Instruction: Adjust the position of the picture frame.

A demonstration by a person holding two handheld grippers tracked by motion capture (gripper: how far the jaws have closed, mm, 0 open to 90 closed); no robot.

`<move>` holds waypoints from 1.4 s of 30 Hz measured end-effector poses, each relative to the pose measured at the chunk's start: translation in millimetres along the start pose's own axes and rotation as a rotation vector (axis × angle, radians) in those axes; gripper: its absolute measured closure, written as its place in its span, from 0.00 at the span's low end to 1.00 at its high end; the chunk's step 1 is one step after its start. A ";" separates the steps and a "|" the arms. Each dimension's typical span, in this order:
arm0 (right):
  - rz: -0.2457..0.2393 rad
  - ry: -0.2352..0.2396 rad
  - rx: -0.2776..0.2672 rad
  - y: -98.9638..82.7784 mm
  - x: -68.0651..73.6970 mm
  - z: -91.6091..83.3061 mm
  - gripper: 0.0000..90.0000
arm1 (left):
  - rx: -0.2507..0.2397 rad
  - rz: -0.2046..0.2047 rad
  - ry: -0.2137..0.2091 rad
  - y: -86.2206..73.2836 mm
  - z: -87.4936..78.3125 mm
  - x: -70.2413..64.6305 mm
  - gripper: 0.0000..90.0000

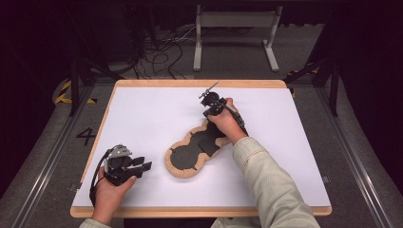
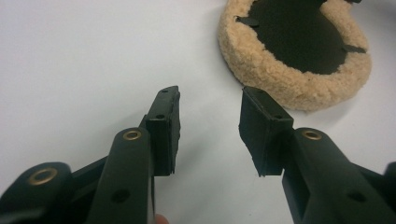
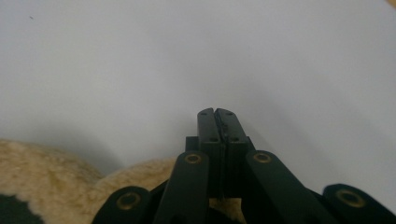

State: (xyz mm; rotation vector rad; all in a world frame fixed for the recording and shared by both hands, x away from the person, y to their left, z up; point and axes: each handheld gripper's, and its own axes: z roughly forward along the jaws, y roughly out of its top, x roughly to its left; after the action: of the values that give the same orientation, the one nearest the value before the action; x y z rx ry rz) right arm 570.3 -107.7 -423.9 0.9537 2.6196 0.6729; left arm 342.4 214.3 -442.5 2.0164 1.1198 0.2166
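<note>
A tan fleece piece (image 1: 177, 166) with a black inner face lies flat mid-table, shaped like two joined lobes. My left gripper (image 1: 142, 164) rests open near the front left, apart from the fleece; in the left gripper view its jaws (image 2: 210, 100) stand wide with bare table between them, and the near lobe of the fleece piece (image 2: 261, 70) lies just beyond. My right gripper (image 1: 209, 110) hovers at the far lobe, held by a hand in a pale sleeve. In the right gripper view its jaws (image 3: 215, 112) are pressed together, with the fleece piece (image 3: 42, 172) below and left.
The white table top (image 1: 142, 114) has a wooden rim. A grey metal stand (image 1: 235, 21) and several cables (image 1: 157, 57) sit on the floor beyond the far edge. Dark frames flank both sides of the table.
</note>
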 end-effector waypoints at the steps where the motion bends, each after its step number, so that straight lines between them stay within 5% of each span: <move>1: 0.006 0.007 0.002 -1.0 -0.6 0.2 1.00 | 0.003 0.007 -0.001 0.9 1.3 -0.6 0.65; 5: -0.046 -0.034 0.068 -1.9 4.2 -4.4 1.00 | 0.008 0.019 -0.013 5.2 5.0 -4.3 0.65; 11: -0.025 -0.026 0.114 -22.5 2.7 -19.2 1.00 | 0.016 0.049 -0.034 14.2 12.3 -8.5 0.65; 19: -0.025 -0.036 0.090 -58.6 11.9 -40.0 1.00 | 0.032 0.096 -0.080 15.2 7.7 -19.6 0.68; 25: -0.016 -0.039 0.106 -81.2 23.7 -55.7 1.00 | 0.069 0.171 -0.139 15.7 8.1 -34.5 0.77; 29: 0.004 -0.044 0.057 -94.7 27.6 -64.9 1.00 | 0.114 0.233 -0.211 15.1 13.3 -46.9 0.85; 34: 0.068 -0.034 -0.135 -112.5 33.9 -96.6 0.97 | 0.259 0.333 -0.311 12.7 33.5 -68.6 0.88; 36: 0.063 -0.047 -0.172 -119.7 40.6 -107.0 0.97 | 0.297 0.353 -0.286 11.6 42.0 -74.3 0.88; 40: 0.067 -0.008 -0.237 -135.1 49.4 -124.1 0.97 | 0.317 0.354 -0.271 16.3 50.7 -73.0 0.95; 42: 0.077 0.016 -0.269 -142.1 52.3 -130.2 0.97 | 0.304 0.345 -0.229 19.6 52.6 -70.4 0.99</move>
State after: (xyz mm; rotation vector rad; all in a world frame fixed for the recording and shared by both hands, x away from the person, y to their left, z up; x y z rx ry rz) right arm 403.5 -212.2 -390.0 0.9718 2.4336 1.0244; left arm 339.0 124.6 -448.1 2.4296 0.6884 -0.0147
